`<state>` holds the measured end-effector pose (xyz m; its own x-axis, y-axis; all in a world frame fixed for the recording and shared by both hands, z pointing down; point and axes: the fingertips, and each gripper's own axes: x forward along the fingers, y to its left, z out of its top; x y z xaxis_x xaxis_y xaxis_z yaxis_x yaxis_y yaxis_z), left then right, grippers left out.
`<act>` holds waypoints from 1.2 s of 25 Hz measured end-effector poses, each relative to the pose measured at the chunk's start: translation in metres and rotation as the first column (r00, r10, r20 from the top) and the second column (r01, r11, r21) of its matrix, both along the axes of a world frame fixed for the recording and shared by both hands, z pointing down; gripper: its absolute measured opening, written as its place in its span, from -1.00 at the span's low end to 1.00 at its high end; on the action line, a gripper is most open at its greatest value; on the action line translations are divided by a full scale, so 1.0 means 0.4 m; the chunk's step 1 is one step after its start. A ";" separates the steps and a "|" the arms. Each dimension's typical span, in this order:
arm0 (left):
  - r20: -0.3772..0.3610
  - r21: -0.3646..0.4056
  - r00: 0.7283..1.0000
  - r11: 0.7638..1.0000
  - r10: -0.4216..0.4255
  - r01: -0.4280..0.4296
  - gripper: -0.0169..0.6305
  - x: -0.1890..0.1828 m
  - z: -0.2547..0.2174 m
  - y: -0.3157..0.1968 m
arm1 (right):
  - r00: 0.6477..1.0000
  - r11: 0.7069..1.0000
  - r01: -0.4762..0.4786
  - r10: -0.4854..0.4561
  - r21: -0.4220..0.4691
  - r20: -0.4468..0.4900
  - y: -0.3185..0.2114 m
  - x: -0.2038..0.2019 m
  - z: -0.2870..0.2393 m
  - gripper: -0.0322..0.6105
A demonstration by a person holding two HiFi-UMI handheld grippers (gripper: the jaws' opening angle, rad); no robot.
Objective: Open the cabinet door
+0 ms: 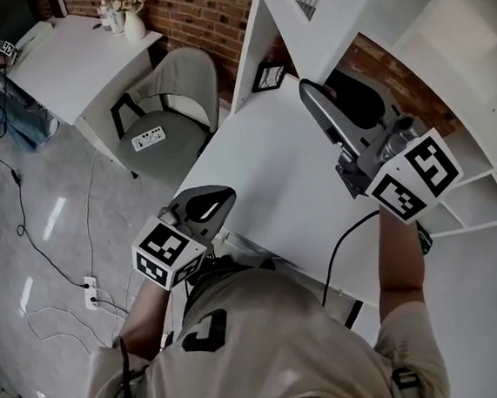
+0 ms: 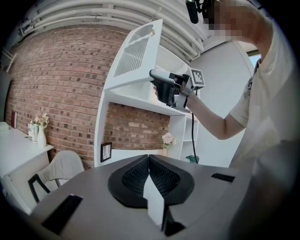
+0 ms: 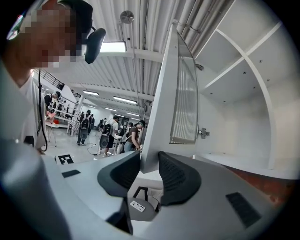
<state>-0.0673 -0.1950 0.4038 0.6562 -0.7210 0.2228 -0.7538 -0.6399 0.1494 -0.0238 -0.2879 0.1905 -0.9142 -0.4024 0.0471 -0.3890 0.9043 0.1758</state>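
Cabinet door (image 3: 161, 93), centre frame, stands swung out from the shelving (image 3: 243, 93). My right claw (image 3: 150, 171) straddles its lower corner, jaws parted, since I judge the opened door needs no grip. My left claw (image 2: 149, 164), unneeded, is closed on nothing.

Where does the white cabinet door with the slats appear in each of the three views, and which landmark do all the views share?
Head view: the cabinet door is at top centre, just above the right gripper.
Left gripper view: the door is in the upper middle, swung open.
Right gripper view: the door is in the centre, seen edge-on, its lower corner between the jaws.
Shared landmark: the grey chair.
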 end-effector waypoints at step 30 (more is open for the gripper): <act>-0.017 -0.009 0.971 0.971 -0.239 0.239 -0.90 -0.207 0.025 0.052 | 0.986 0.984 0.167 -0.168 0.064 0.020 0.056 -0.230 0.030 -0.45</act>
